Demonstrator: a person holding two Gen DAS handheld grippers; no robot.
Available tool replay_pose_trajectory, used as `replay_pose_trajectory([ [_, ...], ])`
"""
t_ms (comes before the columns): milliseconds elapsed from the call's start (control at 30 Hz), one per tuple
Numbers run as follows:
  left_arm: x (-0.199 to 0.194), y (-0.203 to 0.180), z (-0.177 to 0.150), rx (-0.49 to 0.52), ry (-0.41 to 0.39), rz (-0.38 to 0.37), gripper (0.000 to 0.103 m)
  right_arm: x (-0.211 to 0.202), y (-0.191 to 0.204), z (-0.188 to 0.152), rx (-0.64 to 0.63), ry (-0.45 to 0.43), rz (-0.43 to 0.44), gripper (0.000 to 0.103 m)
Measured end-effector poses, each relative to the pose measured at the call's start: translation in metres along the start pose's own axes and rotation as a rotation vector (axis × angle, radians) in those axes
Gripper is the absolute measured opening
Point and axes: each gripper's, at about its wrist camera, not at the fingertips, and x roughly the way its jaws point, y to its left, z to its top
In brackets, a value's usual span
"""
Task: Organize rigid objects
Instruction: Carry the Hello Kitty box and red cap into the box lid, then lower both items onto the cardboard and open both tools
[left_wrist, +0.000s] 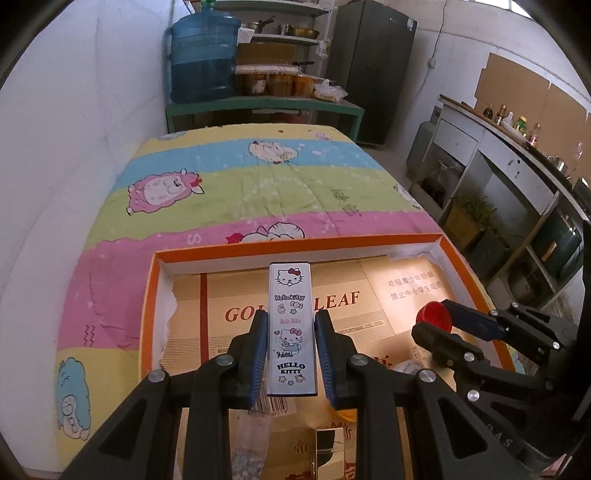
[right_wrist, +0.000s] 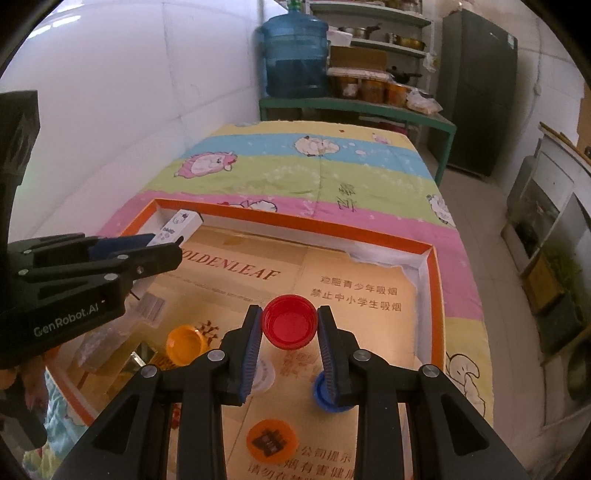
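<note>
A slim Hello Kitty box (left_wrist: 292, 328) is clamped between the blue pads of the left gripper (left_wrist: 291, 354) and held above the orange-rimmed tray (left_wrist: 295, 242). A red bottle cap (right_wrist: 289, 323), open side up, is gripped by the right gripper (right_wrist: 290, 354) over the tray's cardboard lining (right_wrist: 354, 291). An orange cap (right_wrist: 184, 344), a blue cap (right_wrist: 320, 393) and an orange lid (right_wrist: 271, 441) are seen lying on the cardboard. The tray is set on a striped cartoon-sheep bedsheet (left_wrist: 258, 177).
</note>
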Motion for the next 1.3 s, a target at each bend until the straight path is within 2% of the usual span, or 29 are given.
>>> replay_pose_trajectory([
  [400,0.029,0.0,0.0,0.01,0.077,0.004,0.026,0.019,-0.009,0.001,0.018,0.049,-0.008,0.031],
  [800,0.037,0.0,0.0,0.017,0.136,-0.012,0.027,0.028,-0.005,0.001,-0.007,0.104,-0.022,0.031],
  [933,0.035,0.001,0.0,0.001,0.132,-0.032,0.03,0.029,-0.005,0.0,-0.003,0.114,-0.031,0.033],
  [1000,0.032,0.003,0.0,-0.013,0.13,-0.048,0.032,0.026,-0.005,0.0,0.001,0.102,-0.035,0.04],
  [1133,0.022,0.002,-0.002,-0.015,0.112,-0.057,0.033,0.021,-0.006,0.0,0.018,0.084,-0.037,0.04],
  [1267,0.009,-0.001,-0.004,-0.008,0.085,-0.049,0.047,0.013,-0.005,-0.002,0.033,0.073,-0.041,0.041],
  [1300,0.006,-0.001,-0.004,-0.005,0.079,-0.044,0.048,0.011,-0.005,-0.003,0.037,0.071,-0.042,0.041],
])
